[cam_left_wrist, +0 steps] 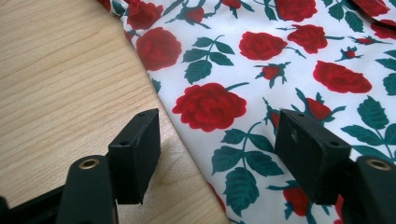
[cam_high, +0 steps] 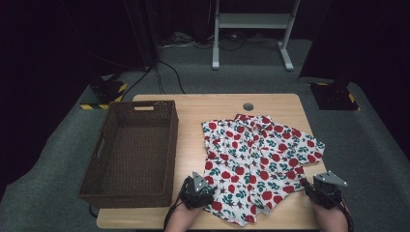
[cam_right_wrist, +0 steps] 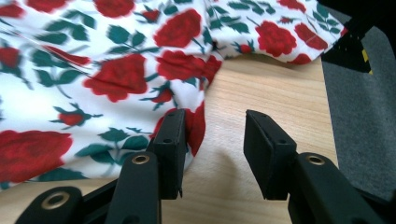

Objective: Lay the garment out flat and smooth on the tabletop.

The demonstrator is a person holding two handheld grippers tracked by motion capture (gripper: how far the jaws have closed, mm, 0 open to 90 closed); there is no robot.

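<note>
While both grippers' fingers gape empty, the left gripper [cam_left_wrist: 217, 149] straddles the rose-print garment [cam_high: 256, 159] edge; the right gripper [cam_right_wrist: 214, 149] touches it.

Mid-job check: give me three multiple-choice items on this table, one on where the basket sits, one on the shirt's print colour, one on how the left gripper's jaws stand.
1. Where is the basket relative to the shirt in the high view?
A. to its left
B. to its right
C. on top of it

2. What colour are the flowers on the shirt?
A. blue
B. yellow
C. red

3. How do the jaws of the left gripper stand?
A. shut on the shirt
B. open, astride the shirt's edge
C. shut on the basket's rim

Answers:
1. A: the high view shows the basket on the table's left part, the shirt on its right.
2. C: red roses with green leaves on white cloth.
3. B: the left gripper view shows a wide gap, one jaw over bare wood, the other over cloth.
</note>
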